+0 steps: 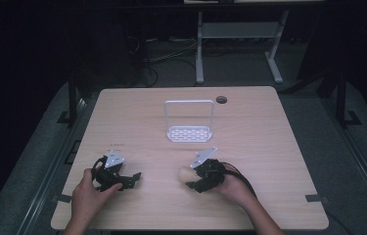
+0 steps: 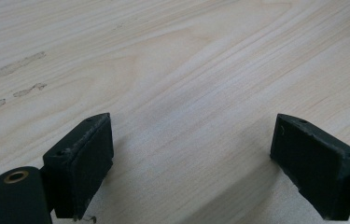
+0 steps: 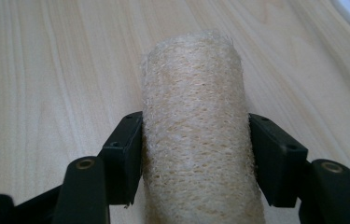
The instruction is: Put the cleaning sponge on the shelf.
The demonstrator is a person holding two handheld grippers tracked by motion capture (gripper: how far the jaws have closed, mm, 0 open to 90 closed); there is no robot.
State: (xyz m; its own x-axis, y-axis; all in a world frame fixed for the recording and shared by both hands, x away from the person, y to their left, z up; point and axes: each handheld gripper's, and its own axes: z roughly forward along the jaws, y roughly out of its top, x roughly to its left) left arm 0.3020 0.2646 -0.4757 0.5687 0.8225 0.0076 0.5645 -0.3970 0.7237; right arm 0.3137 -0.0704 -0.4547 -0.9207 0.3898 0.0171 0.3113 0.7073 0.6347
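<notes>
A person's right gripper (image 3: 196, 154) pinches a loofah roll (image 3: 196, 140) across its width, long axis running straight ahead; the left gripper (image 2: 191, 158), spread empty, rests well apart.

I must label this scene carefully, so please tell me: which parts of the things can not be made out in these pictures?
- Beige fibrous loofah cylinder: near end cut off by the bottom edge in the right gripper view; in the high view, mostly hidden by the right claw.
- White plastic rack with perforated base: only a corner at the right gripper view's edge.
- Left claw: both pads cut off by the lower edge in the left gripper view.
</notes>
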